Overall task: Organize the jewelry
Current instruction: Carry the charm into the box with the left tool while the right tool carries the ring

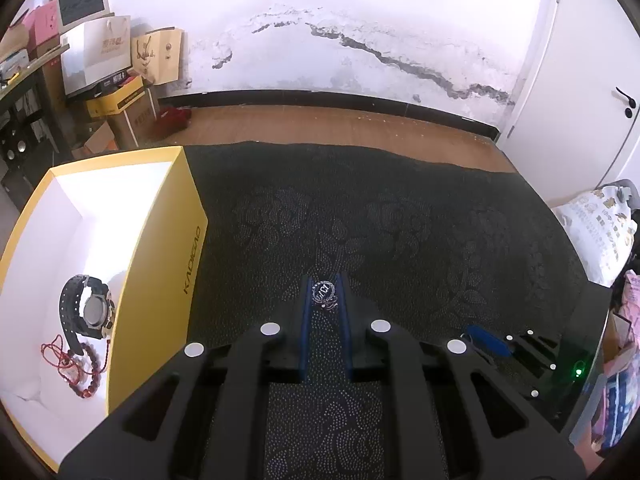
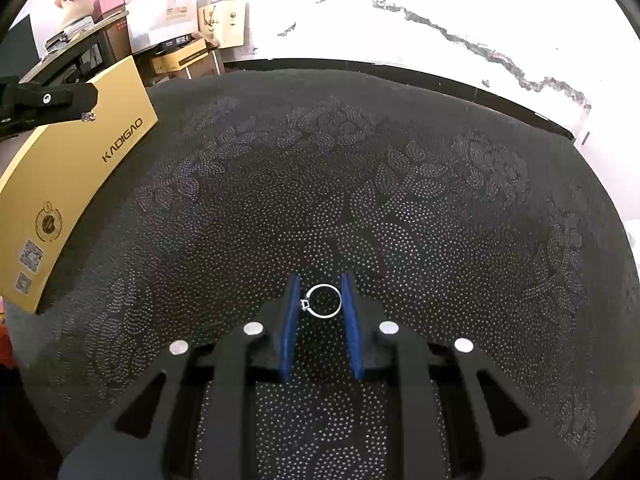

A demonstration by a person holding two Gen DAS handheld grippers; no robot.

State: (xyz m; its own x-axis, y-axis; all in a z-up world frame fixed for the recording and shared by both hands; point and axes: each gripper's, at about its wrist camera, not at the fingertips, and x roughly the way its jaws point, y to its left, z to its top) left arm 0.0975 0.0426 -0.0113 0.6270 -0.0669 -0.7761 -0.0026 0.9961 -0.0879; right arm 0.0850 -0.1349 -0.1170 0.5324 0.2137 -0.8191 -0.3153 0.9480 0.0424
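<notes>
Jewelry partly sorted: watch (image 1: pixel 90 307) and red beads (image 1: pixel 86 364) lie in the yellow box (image 1: pixel 154 248), left gripper (image 1: pixel 326 294) pinches a sparkly pendant (image 1: pixel 325 293) between its fingers, while right gripper (image 2: pixel 322 300), fingers narrow, straddles a ring (image 2: pixel 323 300) seemingly ungrasped on the cloth (image 2: pixel 360 184).

Black dotted floral cloth (image 1: pixel 400 220) covers the table. Behind it at 12: wood floor (image 1: pixel 320 124), black baseboard (image 1: pixel 300 98), white wall w/ cracked, peeling paint (image 1: pixel 360 48). At 10–11: stacked cardboard boxes (image 1: pixel 128 116) and paper bags (image 1: pixel 160 56). At 2: white door (image 1: pixel 592 60) w/ black handle (image 1: pixel 626 98).
</notes>
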